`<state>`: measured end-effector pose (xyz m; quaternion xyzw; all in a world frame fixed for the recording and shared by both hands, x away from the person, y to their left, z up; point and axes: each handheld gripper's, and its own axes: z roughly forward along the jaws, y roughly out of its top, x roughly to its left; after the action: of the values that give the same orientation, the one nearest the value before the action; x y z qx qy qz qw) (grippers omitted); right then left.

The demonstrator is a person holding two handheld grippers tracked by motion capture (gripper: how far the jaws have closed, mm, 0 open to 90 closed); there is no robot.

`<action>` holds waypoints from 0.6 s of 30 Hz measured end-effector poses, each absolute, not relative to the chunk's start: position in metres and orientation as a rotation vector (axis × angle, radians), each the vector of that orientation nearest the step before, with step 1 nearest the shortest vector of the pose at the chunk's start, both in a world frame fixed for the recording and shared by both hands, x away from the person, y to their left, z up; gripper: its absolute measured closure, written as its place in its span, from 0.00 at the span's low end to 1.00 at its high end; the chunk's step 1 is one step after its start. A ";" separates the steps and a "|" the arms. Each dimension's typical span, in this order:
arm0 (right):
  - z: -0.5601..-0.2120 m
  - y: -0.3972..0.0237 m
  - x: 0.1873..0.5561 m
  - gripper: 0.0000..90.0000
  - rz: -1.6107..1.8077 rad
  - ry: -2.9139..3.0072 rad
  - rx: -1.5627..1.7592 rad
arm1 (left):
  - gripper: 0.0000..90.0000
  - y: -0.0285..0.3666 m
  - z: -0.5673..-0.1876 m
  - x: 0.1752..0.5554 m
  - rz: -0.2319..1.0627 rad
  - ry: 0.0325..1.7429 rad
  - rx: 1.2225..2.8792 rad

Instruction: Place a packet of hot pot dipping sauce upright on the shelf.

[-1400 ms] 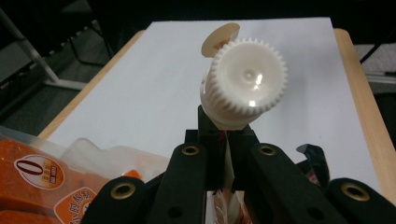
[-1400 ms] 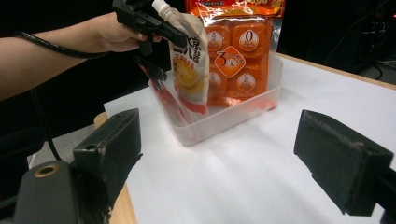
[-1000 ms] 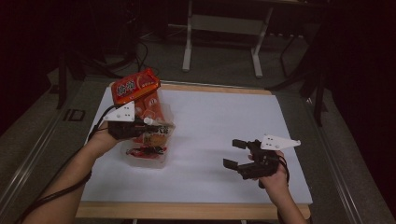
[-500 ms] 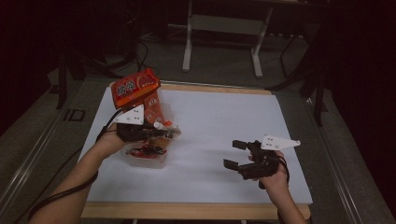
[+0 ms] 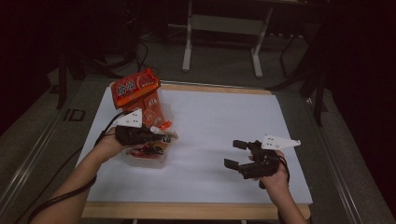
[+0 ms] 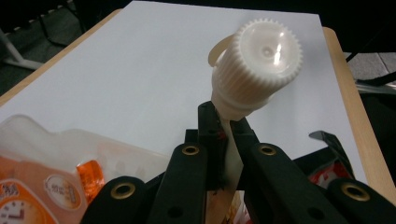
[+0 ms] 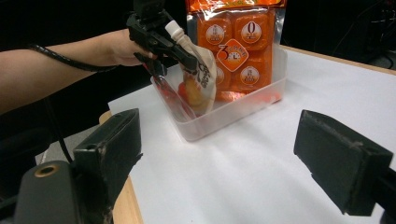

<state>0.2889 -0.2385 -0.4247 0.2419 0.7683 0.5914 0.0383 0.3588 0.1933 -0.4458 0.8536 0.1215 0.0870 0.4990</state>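
My left gripper (image 5: pixel 156 135) is shut on the neck of a spouted pouch (image 7: pixel 198 77), just under its white ribbed cap (image 6: pixel 257 60). The pouch hangs tilted, its lower end inside a clear plastic bin (image 5: pixel 144 159) at the table's left. In the left gripper view the jaws (image 6: pixel 229 130) pinch the flat spout. An orange snack bag (image 5: pixel 135 88) stands upright at the bin's far end. My right gripper (image 5: pixel 236 154) rests at the right of the table, open, with nothing between its jaws (image 7: pixel 224 154).
A white sheet (image 5: pixel 219 121) covers the wooden table, bare between the bin and the right gripper. Metal stand legs (image 5: pixel 189 51) and dark floor lie beyond the far edge. The left gripper's cable (image 5: pixel 56 198) trails along the forearm.
My left gripper with the pouch has shifted slightly right and toward the near edge over the bin. The right gripper has stayed where it was.
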 end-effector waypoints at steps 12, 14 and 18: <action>-0.424 -0.236 0.290 0.16 1.813 2.360 0.741 | 0.94 0.237 -0.469 0.349 0.233 0.440 2.005; -0.424 -0.235 0.290 0.16 1.810 2.364 0.738 | 0.92 0.241 -0.473 0.347 0.232 0.461 1.983; -0.425 -0.235 0.290 0.16 1.807 2.370 0.741 | 0.83 0.245 -0.477 0.344 0.236 0.496 1.925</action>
<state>0.2896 -0.2348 -0.4250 0.2413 0.7712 0.5880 0.0355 0.3442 0.2453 -0.4768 0.8095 0.2087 0.0995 0.5396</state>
